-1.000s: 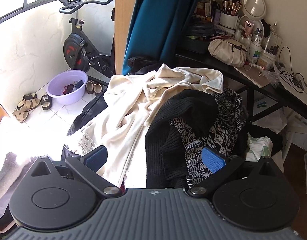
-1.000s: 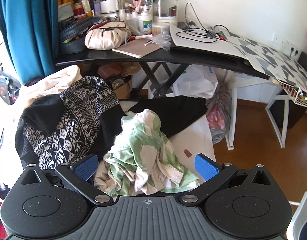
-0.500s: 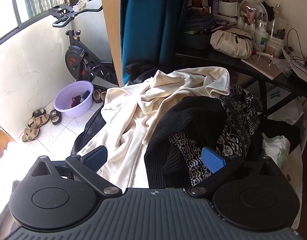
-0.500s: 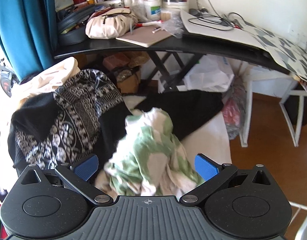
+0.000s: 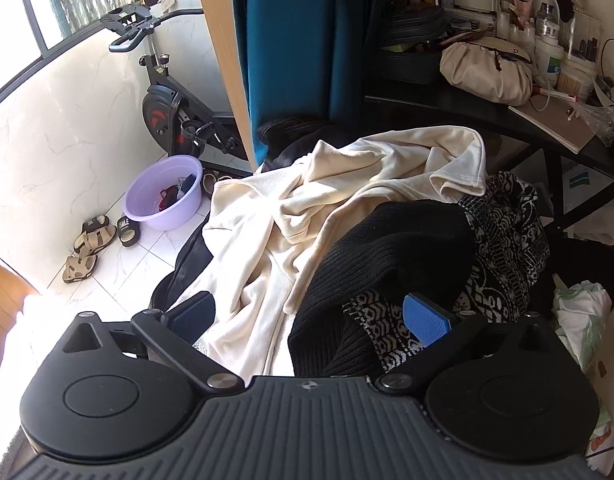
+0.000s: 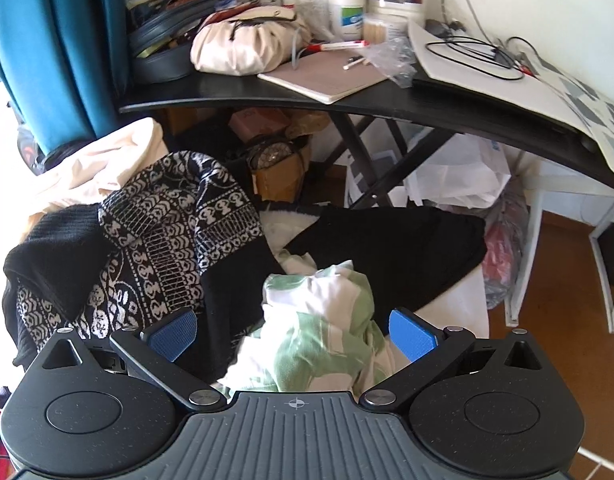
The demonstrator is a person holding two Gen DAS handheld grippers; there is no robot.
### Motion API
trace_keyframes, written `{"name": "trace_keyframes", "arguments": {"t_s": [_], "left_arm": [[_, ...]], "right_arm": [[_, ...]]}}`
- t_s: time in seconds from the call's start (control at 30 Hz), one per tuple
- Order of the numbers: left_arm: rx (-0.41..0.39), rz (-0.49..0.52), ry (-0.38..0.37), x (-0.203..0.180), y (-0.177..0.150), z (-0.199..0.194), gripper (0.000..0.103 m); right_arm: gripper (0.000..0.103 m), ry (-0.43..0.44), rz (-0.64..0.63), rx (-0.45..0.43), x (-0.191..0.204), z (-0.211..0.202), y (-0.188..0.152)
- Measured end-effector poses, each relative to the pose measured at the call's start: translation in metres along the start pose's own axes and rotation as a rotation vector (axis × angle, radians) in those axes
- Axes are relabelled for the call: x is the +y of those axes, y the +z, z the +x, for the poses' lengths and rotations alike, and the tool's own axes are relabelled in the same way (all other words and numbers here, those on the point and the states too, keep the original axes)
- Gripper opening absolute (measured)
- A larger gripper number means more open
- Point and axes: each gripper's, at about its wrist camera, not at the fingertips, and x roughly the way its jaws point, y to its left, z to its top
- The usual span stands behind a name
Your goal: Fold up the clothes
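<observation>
Both grippers over an unsorted heap of clothes; nothing folded yet. The left gripper (image 5: 309, 314) hangs with its jaws spread wide and empty above the seam where the cream garment (image 5: 327, 204) meets the black knit (image 5: 391, 248). Compared with a second ago it has drawn back and risen, so more of the heap and of the balcony floor (with the purple basin (image 5: 163, 194)) now shows. The right gripper (image 6: 293, 334) is likewise spread wide and grips nothing; it has closed in on the green-and-white garment (image 6: 319, 332), whose crumpled bulk now lies between the blue pads (image 6: 411, 334), apparently without touching them. The patterned cloth (image 6: 175, 232) lies to the left of that garment, draped over the black knit; a further black cloth (image 6: 387, 248) lies behind it. The desk (image 6: 243, 98) stands beyond the heap.

The shift suggests that the green-and-white garment is the first piece chosen. The step in hand is judged to be the approach before a first pinch, so the task is at its very start. The garment is bunched, and a pinch may take several layers at once.
</observation>
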Motion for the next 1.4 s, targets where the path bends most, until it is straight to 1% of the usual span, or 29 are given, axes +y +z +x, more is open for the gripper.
{"name": "trace_keyframes", "arguments": {"t_s": [0.1, 0.23, 0.4, 0.57, 0.6, 0.73, 0.87, 0.93, 1.03, 1.1, 1.13, 1.2, 1.23, 1.27, 1.3, 1.33, 1.37, 1.4], "left_arm": [[0.008, -0.029, 0.004, 0.016, -0.002, 0.005, 0.102], [0.028, -0.038, -0.029, 0.03, -0.008, 0.014, 0.102], [0.003, 0.011, -0.089, 0.043, -0.008, 0.019, 0.102], [0.0, 0.024, -0.131, 0.07, -0.01, 0.027, 0.102], [0.001, 0.027, -0.136, 0.077, -0.01, 0.028, 0.102], [0.005, 0.049, -0.136, 0.1, -0.014, 0.032, 0.102], [0.014, 0.046, -0.142, 0.116, -0.017, 0.035, 0.102], [0.02, 0.044, -0.148, 0.122, -0.02, 0.036, 0.102], [0.024, 0.042, -0.155, 0.126, -0.024, 0.034, 0.102], [0.025, 0.039, -0.158, 0.131, -0.027, 0.033, 0.102], [0.027, 0.036, -0.159, 0.133, -0.028, 0.034, 0.102], [0.033, 0.032, -0.16, 0.137, -0.03, 0.035, 0.102], [0.036, 0.03, -0.158, 0.139, -0.031, 0.036, 0.102], [0.039, 0.027, -0.156, 0.141, -0.031, 0.038, 0.102], [0.042, 0.024, -0.153, 0.143, -0.031, 0.039, 0.102], [0.042, 0.02, -0.153, 0.145, -0.031, 0.04, 0.102], [0.04, 0.015, -0.153, 0.145, -0.031, 0.041, 0.102], [0.037, 0.01, -0.154, 0.146, -0.03, 0.041, 0.102]], "right_arm": [[0.102, 0.011, -0.011, 0.014, 0.013, 0.004, -0.002], [0.102, 0.01, -0.042, 0.027, 0.039, 0.009, -0.01], [0.102, 0.008, -0.045, 0.031, 0.078, 0.014, -0.029], [0.1, -0.037, -0.119, 0.05, 0.122, 0.03, -0.054], [0.1, -0.032, -0.131, 0.058, 0.131, 0.033, -0.059], [0.1, 0.04, -0.16, 0.12, 0.162, 0.043, -0.077], [0.1, 0.1, -0.211, 0.158, 0.194, 0.051, -0.098], [0.1, 0.104, -0.262, 0.164, 0.211, 0.054, -0.108], [0.1, 0.096, -0.35, 0.146, 0.235, 0.058, -0.119], [0.097, 0.087, -0.394, 0.142, 0.247, 0.064, -0.123], [0.095, 0.086, -0.406, 0.146, 0.251, 0.067, -0.124], [0.072, 0.097, -0.417, 0.158, 0.257, 0.074, -0.124], [0.069, 0.105, -0.409, 0.17, 0.259, 0.077, -0.123], [0.058, 0.106, -0.395, 0.176, 0.259, 0.078, -0.12], [0.044, 0.115, -0.38, 0.179, 0.259, 0.077, -0.117], [0.036, 0.143, -0.363, 0.19, 0.257, 0.075, -0.114], [0.019, 0.168, -0.346, 0.2, 0.255, 0.073, -0.111], [0.01, 0.171, -0.33, 0.201, 0.253, 0.068, -0.107]]}}
